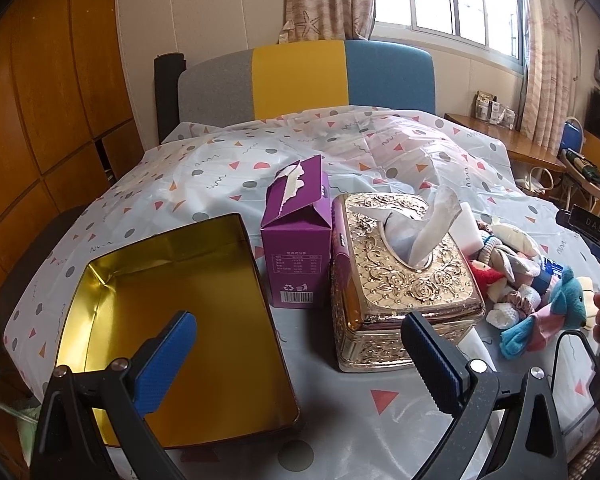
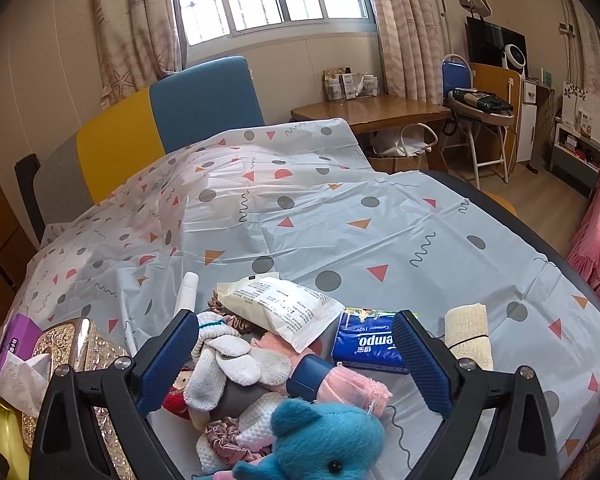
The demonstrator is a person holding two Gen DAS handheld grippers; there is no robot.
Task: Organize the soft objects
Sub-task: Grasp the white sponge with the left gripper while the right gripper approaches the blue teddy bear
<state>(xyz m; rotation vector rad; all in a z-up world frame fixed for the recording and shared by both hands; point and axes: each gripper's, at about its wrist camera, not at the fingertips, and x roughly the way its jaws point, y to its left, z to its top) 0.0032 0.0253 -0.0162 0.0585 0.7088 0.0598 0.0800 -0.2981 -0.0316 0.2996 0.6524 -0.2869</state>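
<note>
A heap of soft things (image 2: 260, 368) lies on the patterned bed cover: a blue plush bear (image 2: 324, 440), white socks (image 2: 224, 360), a pink cloth (image 2: 348, 384) and satin scrunchies (image 2: 224, 440). My right gripper (image 2: 296, 360) hovers open just above this heap, holding nothing. In the left wrist view the same heap (image 1: 516, 276) sits to the right of a gold tissue box (image 1: 404, 280). An empty gold-lined tin (image 1: 180, 320) lies at the left. My left gripper (image 1: 300, 364) is open between tin and tissue box, empty.
A purple carton (image 1: 296, 236) stands behind the tin. A white packet (image 2: 276, 308), a blue tissue pack (image 2: 368, 344) and a cream rolled cloth (image 2: 468, 332) lie beside the heap. A wooden table (image 2: 372, 112) and a folding chair (image 2: 480, 120) stand beyond the bed.
</note>
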